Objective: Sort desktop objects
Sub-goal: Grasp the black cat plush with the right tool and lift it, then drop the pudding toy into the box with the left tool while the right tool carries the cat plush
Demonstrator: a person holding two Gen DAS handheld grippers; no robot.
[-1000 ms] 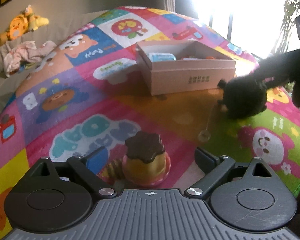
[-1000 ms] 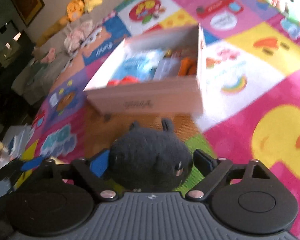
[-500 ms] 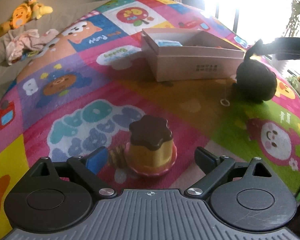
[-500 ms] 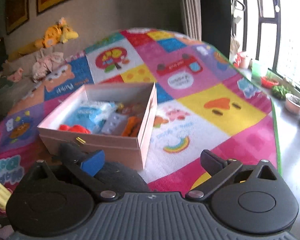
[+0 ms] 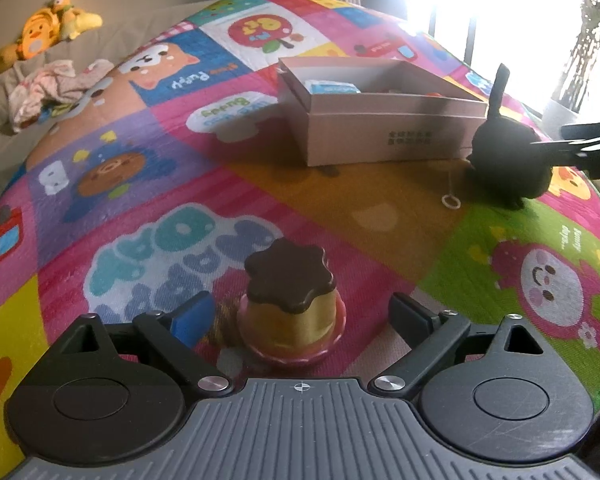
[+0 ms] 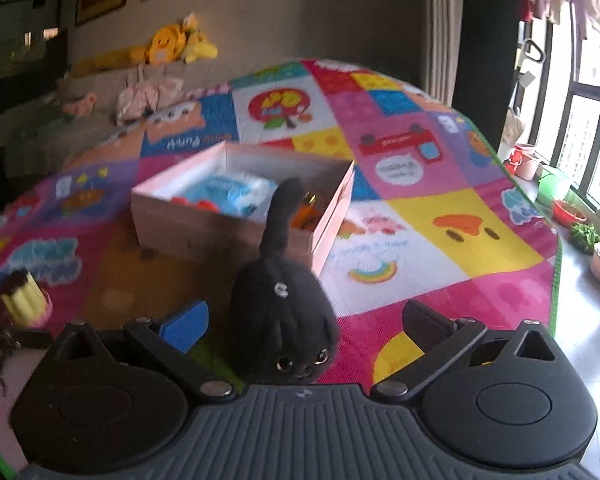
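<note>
Pink box point(image 6: 236, 216) stands just beyond black plush cat point(image 6: 280, 312).

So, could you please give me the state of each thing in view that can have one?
Left claw: open, straddling the pudding toy without touching it.
Right claw: open, black cat plush between its fingers, ungripped.
Pudding toy: upright on the mat.
Black cat plush: on the mat, tail up, outside the box.
Pink box: open, partly filled.
</note>
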